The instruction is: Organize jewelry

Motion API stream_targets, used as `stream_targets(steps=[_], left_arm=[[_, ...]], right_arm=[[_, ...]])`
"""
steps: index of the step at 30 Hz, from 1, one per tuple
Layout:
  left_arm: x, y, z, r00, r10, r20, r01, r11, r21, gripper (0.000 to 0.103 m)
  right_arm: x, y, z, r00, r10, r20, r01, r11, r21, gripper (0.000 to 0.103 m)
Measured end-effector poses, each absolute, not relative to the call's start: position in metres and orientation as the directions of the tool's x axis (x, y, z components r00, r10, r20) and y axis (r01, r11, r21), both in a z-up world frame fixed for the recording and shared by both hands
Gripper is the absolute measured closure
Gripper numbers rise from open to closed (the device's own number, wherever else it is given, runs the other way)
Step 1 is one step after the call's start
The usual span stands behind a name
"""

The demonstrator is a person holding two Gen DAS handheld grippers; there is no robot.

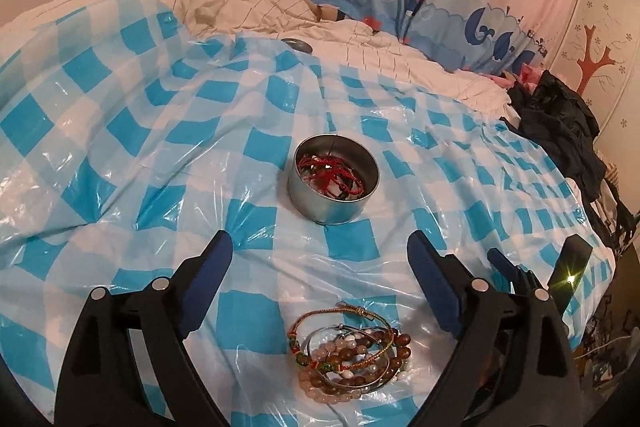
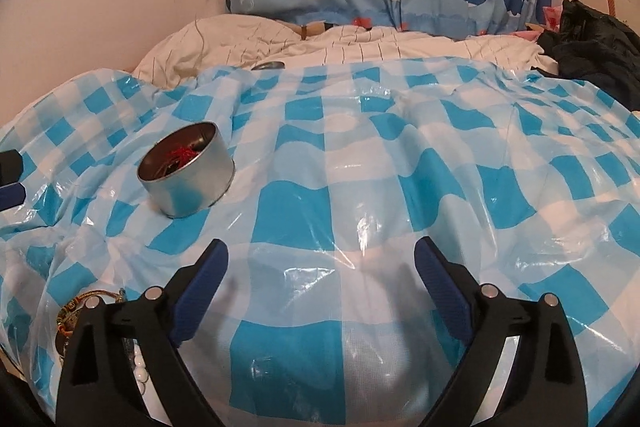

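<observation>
Blue-padded jaws stand wide on both grippers, and neither pair holds anything. Between the fingers of the left gripper (image 1: 320, 255) lies only checked plastic sheet (image 1: 132, 131), with the pile of bracelets (image 1: 348, 351) just below the gap, nearer the camera than the fingertips. The right gripper (image 2: 321, 259) is likewise spread over bare sheet; the same pile shows only as a few strands and white beads at its lower left edge, partly hidden by its left finger.

Beyond the left fingertips sits the round tin (image 1: 333, 179), upright, with red cords (image 1: 330, 173) already inside. From the right view the tin is off to the upper left, well apart from that gripper.

Judging by this layout, the step in hand is to fetch another bracelet from the pile and drop it in the tin. The left gripper seems better placed: it needs to draw back and tip down so the pads straddle one hoop rather than the whole tangle. The thin metal bangles look stiff and easy to pinch across the wire; the bead strands will likely sag and drag neighbours along, so lifting slowly would help. The sheet is slick and wrinkled over soft bedding, so pressing down hard could catch plastic in the pads or tilt the tin.
</observation>
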State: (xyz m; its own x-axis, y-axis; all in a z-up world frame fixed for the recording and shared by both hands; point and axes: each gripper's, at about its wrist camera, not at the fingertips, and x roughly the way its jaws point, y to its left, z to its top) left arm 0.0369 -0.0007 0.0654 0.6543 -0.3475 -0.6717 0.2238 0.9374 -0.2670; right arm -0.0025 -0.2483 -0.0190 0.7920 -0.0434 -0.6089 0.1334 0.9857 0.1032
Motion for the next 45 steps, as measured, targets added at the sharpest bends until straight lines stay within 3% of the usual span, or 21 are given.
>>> stream_targets(steps=[45], left_arm=[[0.047,-0.024,0.050,0.614,-0.338,-0.713,0.231,0.941,-0.248,0.014]], right_arm=[[-0.002,-0.251,-0.020,0.793,-0.036,-0.609,0.132,0.985,0.113,0.013]])
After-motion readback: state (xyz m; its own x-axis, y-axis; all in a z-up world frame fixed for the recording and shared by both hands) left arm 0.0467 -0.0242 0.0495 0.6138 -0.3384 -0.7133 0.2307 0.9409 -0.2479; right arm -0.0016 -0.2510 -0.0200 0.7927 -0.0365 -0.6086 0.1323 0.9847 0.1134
